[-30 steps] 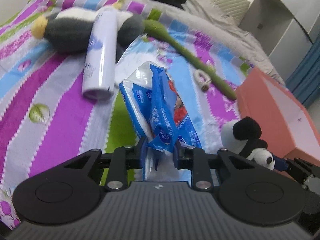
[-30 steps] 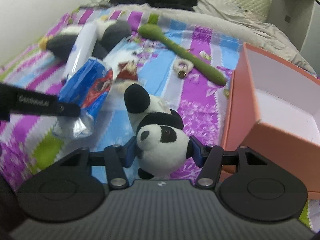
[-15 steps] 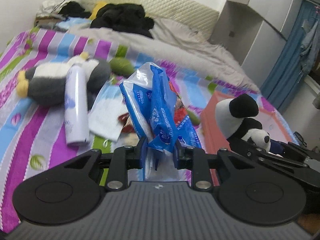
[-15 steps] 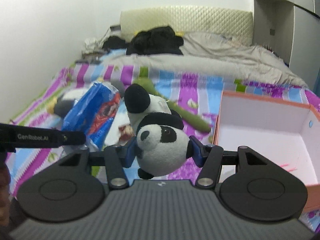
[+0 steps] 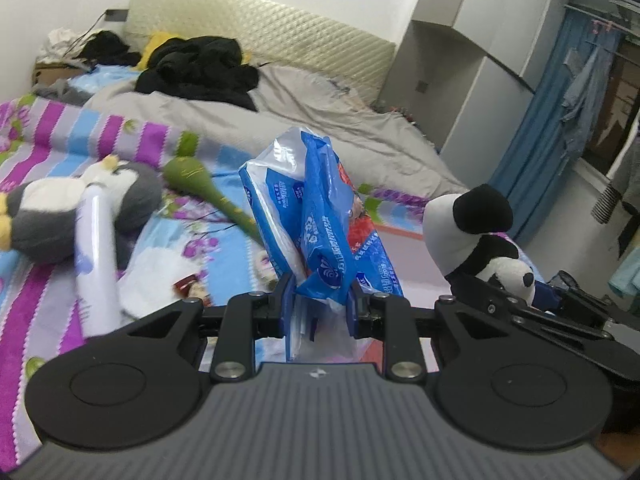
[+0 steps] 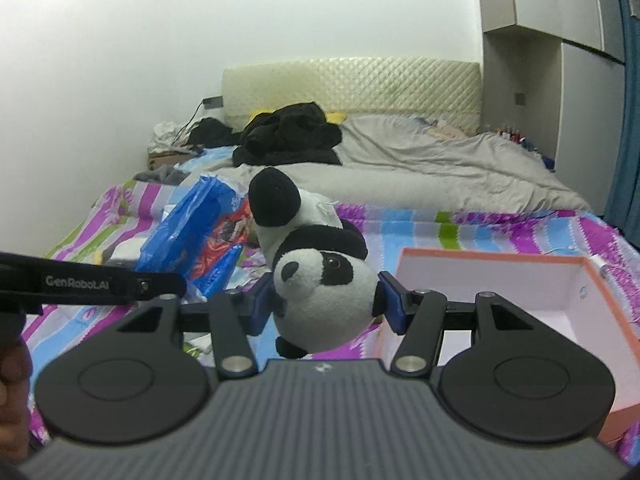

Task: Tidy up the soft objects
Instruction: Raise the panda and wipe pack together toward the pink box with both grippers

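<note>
Now both grippers hang above the striped bed (image 5: 48, 152), each with a load!
The orange box (image 6: 600, 300) sits open on the bed at the right; the left gripper (image 5: 320, 300) pinches a blue tissue pack (image 5: 320, 216) upright between its pads, and the right gripper (image 6: 324, 300) squeezes the panda plush (image 6: 324, 280) by its head, beside the box and clear of the bed.

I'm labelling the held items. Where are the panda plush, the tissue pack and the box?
panda plush (image 6: 320, 292), right wrist view, on its face.
tissue pack (image 5: 320, 240), left wrist view, blue wrapper.
box (image 6: 480, 256), right wrist view, far rim.
</note>
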{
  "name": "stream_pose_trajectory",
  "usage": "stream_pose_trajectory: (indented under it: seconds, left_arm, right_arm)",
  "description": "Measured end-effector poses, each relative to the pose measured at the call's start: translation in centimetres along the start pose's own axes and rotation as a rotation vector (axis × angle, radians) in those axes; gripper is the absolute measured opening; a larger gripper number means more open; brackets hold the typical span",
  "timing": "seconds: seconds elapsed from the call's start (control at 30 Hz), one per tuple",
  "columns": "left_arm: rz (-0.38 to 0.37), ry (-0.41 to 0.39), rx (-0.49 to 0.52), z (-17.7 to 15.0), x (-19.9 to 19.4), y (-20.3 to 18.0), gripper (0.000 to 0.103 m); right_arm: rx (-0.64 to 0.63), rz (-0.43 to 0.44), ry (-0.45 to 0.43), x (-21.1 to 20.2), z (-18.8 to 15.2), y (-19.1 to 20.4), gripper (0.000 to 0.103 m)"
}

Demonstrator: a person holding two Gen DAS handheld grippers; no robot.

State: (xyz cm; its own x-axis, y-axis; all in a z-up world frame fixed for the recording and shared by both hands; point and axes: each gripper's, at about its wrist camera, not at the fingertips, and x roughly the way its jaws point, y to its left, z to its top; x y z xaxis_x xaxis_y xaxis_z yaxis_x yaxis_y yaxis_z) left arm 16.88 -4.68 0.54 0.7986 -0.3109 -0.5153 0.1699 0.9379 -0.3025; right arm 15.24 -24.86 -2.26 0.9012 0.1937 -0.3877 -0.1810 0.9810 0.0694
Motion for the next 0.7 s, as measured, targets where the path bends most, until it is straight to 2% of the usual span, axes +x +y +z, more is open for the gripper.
stream_pose_trajectory:
  seconds: [0.3,0.5,0.7]
  left_arm:
    - [-0.092,0.000,0.042,1.0,1.8,-5.0,0.030]
    - [-0.150,0.052,0.067,1.5,4.9,-7.9,0.030]
    - [-0.178,0.126,0.110,1.1,8.3,-10.6,0.030]
  right_arm:
    - [0.015,-0.075,-0.028,-1.8,0.5,-3.5,0.058]
    - [0.031,-0.137,-0.027,-2.4,0.7,-6.6,0.058]
    - [0.104,-0.183,0.051,-1.3,0.7,-10.4,0.058]
